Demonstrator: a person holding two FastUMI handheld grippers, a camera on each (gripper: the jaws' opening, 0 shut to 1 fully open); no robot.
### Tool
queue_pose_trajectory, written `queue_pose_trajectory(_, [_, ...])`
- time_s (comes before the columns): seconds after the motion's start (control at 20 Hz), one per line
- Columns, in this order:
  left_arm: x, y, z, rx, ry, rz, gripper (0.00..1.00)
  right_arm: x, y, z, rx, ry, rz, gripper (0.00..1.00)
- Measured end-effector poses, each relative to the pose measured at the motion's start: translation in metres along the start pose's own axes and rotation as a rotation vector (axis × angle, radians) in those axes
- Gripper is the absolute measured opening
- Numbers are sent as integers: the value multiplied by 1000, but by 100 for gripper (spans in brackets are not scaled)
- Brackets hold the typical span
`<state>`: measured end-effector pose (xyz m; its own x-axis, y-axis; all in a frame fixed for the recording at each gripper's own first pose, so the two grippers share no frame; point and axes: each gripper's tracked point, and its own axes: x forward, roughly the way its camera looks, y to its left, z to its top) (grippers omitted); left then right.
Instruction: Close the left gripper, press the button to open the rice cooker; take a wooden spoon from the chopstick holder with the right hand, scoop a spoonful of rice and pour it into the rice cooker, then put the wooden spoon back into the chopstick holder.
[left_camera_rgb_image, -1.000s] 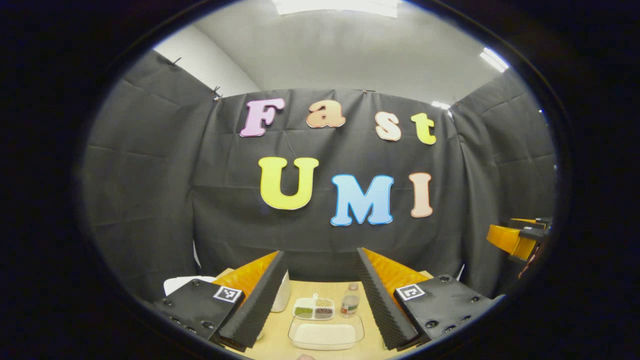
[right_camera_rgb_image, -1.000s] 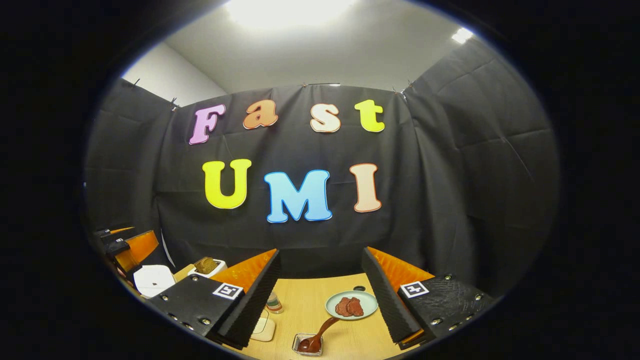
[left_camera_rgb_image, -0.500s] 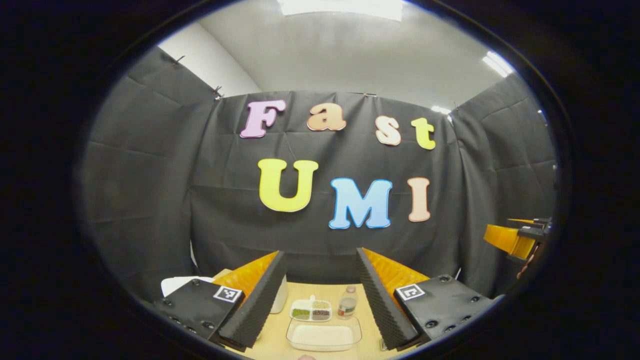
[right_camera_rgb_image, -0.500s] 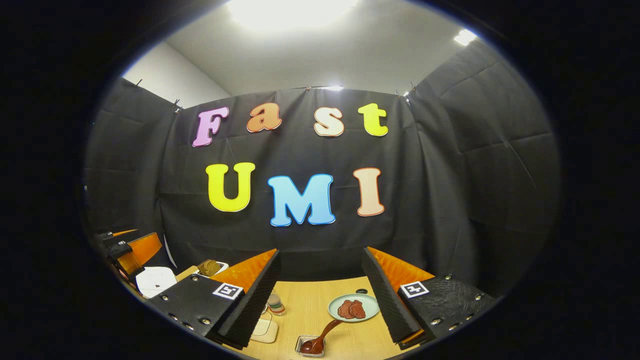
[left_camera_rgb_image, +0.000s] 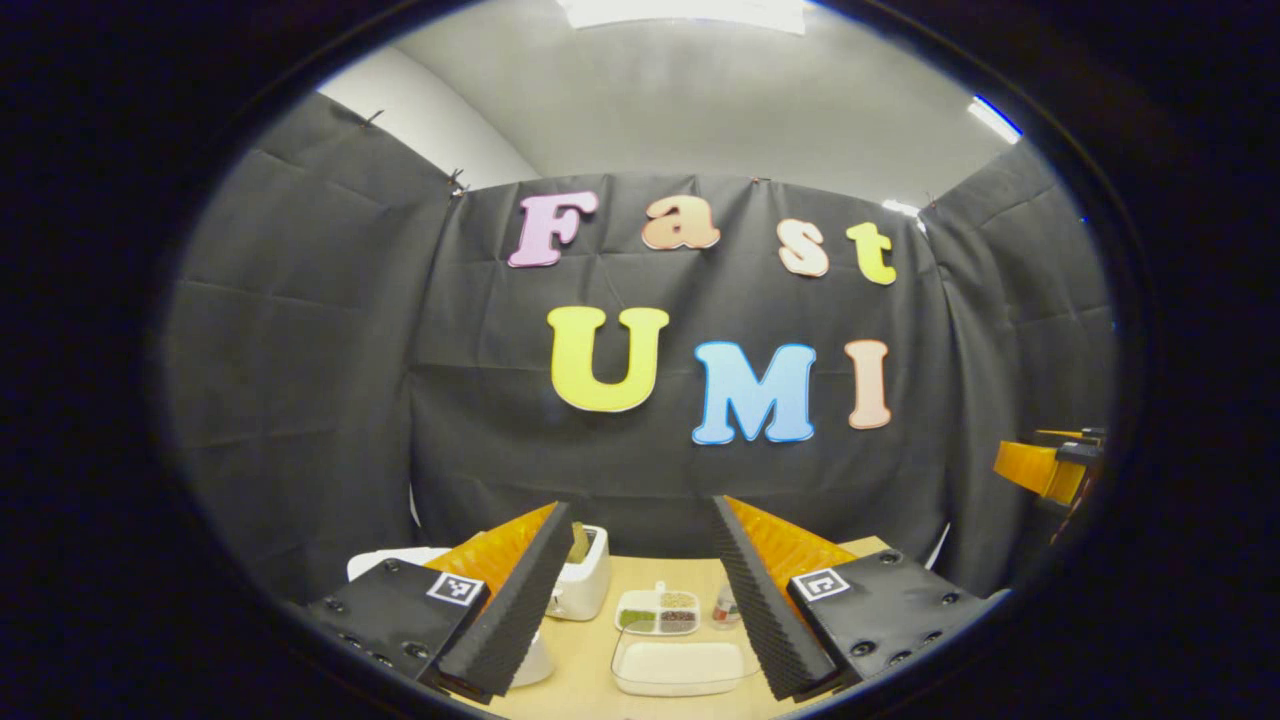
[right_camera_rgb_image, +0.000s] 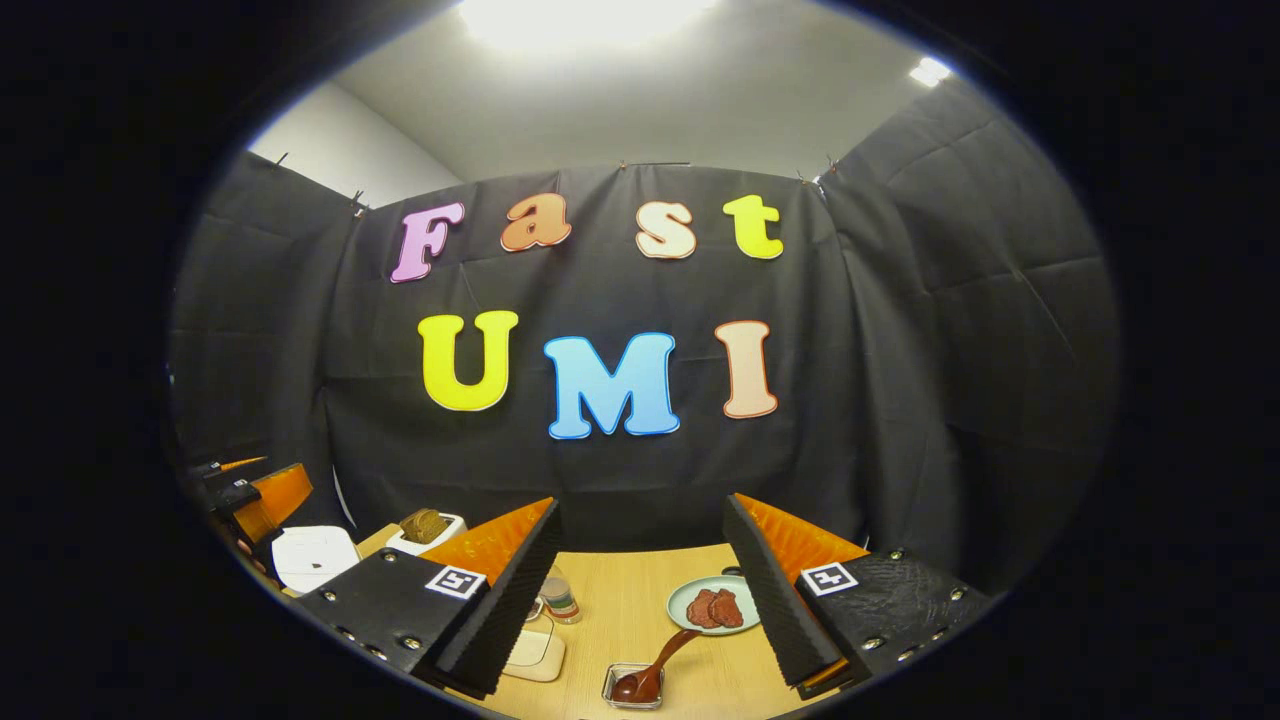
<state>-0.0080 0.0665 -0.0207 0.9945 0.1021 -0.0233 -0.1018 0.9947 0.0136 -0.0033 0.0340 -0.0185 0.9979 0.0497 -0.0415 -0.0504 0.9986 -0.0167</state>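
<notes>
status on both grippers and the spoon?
Left gripper open, right gripper open, both above table. Wooden spoon in its holder, untouched.

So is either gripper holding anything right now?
No. The left gripper and the right gripper are both open, with nothing between their fingers.
</notes>
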Motion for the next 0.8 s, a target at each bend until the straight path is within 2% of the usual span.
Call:
queue_pose_trajectory(0.1, [3, 18, -10, -6, 25, 21, 96, 0, 6, -7, -4, 16, 13, 99])
queue_pose_trajectory(0.15, [5, 27, -15, -3, 37, 29, 89, 0, 8, -7, -5, 19, 18, 99])
queue_pose_trajectory(0.2, [7, 34, -18, 1, 44, 25, 86, 2, 12, -10, -7, 24, 25, 99])
queue_pose_trajectory(0.3, [6, 62, -23, 20, 46, 85, 65, 5, 16, -13, -14, 34, 37, 99])
queue_pose_trajectory(0.35, [8, 76, -28, 26, 60, 102, 50, 7, 17, -15, -18, 40, 41, 99])
queue_pose_trajectory(0.45, [14, 95, -51, 0, 132, 99, 19, 9, 20, -20, -15, 52, 53, 99])
queue_pose_trajectory(0.5, [17, 106, -60, -34, 165, 103, 10, 10, 22, -21, -10, 58, 60, 99])
queue_pose_trajectory(0.6, [19, 131, -83, -101, 252, 99, 9, 11, 23, -28, -11, 75, 67, 99])
queue_pose_trajectory(0.8, [33, 192, -131, -204, 382, 164, 8, 16, 26, -38, -13, 102, 78, 99])
